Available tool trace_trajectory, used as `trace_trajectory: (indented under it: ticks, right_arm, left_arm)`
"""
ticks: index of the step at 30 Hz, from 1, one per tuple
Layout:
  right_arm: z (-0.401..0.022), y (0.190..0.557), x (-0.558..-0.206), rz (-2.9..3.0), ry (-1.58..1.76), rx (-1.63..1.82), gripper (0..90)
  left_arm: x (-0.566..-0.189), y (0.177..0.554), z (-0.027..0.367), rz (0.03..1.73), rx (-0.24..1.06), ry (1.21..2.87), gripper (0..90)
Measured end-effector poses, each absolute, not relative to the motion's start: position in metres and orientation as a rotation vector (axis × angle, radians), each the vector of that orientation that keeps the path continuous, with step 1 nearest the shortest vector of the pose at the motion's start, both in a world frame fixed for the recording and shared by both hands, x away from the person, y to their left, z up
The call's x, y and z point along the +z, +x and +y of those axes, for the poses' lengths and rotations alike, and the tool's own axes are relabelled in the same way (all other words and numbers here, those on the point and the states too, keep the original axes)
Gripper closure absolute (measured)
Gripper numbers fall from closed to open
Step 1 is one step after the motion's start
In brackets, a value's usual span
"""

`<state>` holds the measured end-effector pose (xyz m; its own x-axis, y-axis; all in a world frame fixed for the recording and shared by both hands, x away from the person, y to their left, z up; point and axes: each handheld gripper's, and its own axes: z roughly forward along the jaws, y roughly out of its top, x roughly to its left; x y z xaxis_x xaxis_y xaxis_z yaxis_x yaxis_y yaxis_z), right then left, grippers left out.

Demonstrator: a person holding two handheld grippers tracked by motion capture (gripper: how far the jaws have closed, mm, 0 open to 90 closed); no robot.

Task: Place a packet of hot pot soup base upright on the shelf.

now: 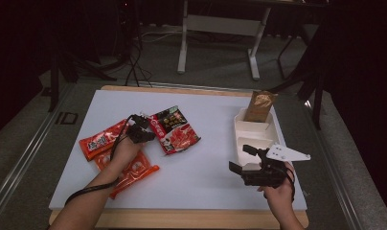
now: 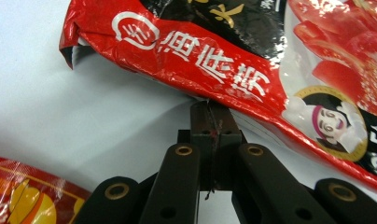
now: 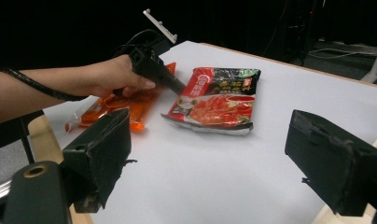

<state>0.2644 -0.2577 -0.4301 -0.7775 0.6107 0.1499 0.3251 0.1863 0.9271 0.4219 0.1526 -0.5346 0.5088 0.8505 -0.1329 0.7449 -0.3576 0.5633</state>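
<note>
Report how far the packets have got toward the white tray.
Done: a brown-gold pouch stands in the white divided tray. In hand: the left tool is shut at the edge of the red-and-black sauce packet. Left: that packet and two orange packets lie on the table; the right tool is open.

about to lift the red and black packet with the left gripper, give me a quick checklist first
1. Left gripper at the edge of the red and black packet: ok.
2. Its jaws closed: ok, they meet in the left gripper view.
3. Packet edge actually clamped between them: cannot tell; the tips sit at or under the edge.
4. Right gripper out of the way and open: ok, holding nothing.
5. White tray has a free compartment: ok; the brown pouch stands in the far one.
6. Orange packets clear of the lift: ok, they lie apart from it.
</note>
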Motion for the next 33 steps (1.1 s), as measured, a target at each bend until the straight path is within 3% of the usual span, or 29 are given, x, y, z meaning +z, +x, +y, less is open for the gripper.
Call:
trace_trajectory:
  ticks: [33]
  right_arm:
    - [-0.259,0.264,-0.434,2.222,0.896,1.607,14.3]
  left_arm:
    - [-0.536,0.444,0.107,1.206,0.227,2.218,89.7]
